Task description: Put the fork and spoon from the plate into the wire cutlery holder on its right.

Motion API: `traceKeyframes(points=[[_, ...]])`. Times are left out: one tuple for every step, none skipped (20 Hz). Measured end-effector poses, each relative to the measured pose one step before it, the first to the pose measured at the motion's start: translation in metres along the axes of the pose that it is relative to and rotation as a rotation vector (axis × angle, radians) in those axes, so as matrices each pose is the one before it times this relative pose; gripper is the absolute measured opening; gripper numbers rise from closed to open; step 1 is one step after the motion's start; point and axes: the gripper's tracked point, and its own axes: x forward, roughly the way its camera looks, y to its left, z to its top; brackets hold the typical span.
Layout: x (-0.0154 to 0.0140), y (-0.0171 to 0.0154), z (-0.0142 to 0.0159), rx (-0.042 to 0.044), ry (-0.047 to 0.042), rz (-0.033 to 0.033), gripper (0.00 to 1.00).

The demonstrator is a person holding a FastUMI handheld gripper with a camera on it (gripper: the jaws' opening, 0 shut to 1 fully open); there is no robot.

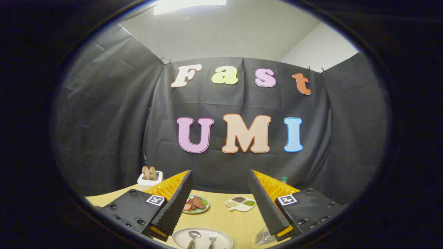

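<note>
Claw: fingers wide apart, holding nothing, above the counter.
Plate: between the fingers, carrying spoon and fork side by side.
Wire holder: right of the plate, partly hidden by the right finger.

Shiny metal spoon and fork, glossy pale plate, smooth wooden table, clear wire holder

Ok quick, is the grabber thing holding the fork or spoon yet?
Hand-held gripper: open, holding nothing; its fingers hang apart above the plate, where the spoon and fork lie.
</note>
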Motion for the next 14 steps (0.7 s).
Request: traceKeyframes(points=[[0.00014,-0.00098,0.00051,0.00218,0.00014,-0.00103,1.00],[0.00058,-0.00037,0.00118,-0.00048,-0.00176,-0.00034,1.00],[-0.00028,-0.00074,-0.00103,-0.00219,-0.00137,-0.00042,1.00],[0.00044,-0.00085,0.00010,-0.00355,0.00340,-0.00031,1.00],[0.00079,0.00000,-0.00226,-0.00070,0.00410,0.00209,1.00],[-0.00044,0.00056,-0.00058,0.00048,0.00164,0.00126,1.00],[0.00004,-0.00031,-0.00105,0.00053,0.00141,0.00133,1.00],[-0.00040,0.00094,-0.00010,-0.00076,0.00295,0.00209,1.00],[0.00081,0.00108,-0.00247,-0.00020,0.00467,0.00667,1.00],[-0.00098,0.00073,-0.00074,-0.00278,0.00057,0.00176,1.00],[-0.00158,0.00000,0.00059,-0.00252,-0.00144,-0.00008,1.00],[0.00106,-0.00035,0.00134,0.00024,-0.00182,-0.00008,1.00],[-0.00019,0.00130,-0.00061,0.00344,-0.00123,0.00201,1.00],[0.00022,0.00036,0.00043,0.00316,-0.00048,0.00043,1.00]])
